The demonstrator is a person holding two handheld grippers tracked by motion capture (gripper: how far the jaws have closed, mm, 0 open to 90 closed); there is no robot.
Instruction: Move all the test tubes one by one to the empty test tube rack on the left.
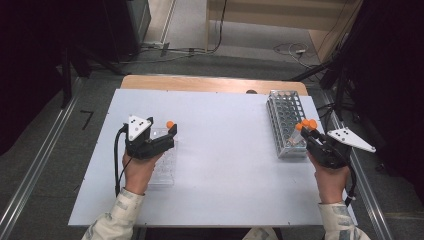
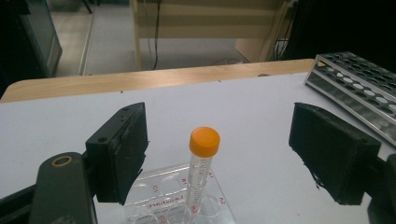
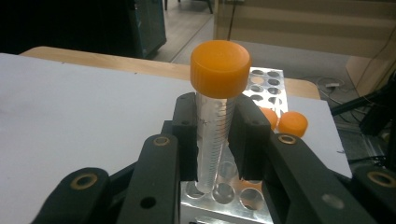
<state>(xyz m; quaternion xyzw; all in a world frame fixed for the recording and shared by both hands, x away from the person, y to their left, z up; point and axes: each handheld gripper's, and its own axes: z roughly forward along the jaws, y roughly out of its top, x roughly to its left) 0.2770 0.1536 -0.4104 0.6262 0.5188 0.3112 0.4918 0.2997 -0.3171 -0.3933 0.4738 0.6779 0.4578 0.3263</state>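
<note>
A clear tube with an orange cap (image 3: 218, 68) stands upright between my right gripper's (image 3: 215, 140) jaws, which are shut on it. Its lower end hangs just above the holes of the metal tube rack (image 3: 223, 208). In the high view this right gripper (image 1: 304, 133) is at the rack's (image 1: 286, 117) near right corner. Two more orange-capped tubes (image 3: 293, 123) stand in the rack behind. On the left, another orange-capped tube (image 2: 204, 158) stands in a clear plastic holder (image 2: 159, 196). My left gripper (image 2: 226, 156) is open, one jaw on each side of that tube and well apart from it.
The white table top (image 1: 220, 150) lies between the two hands, with a wooden edge (image 1: 210, 82) at the far side. Cables lie on the floor (image 1: 295, 50) beyond. A dark stand (image 1: 345, 75) rises at the right of the table.
</note>
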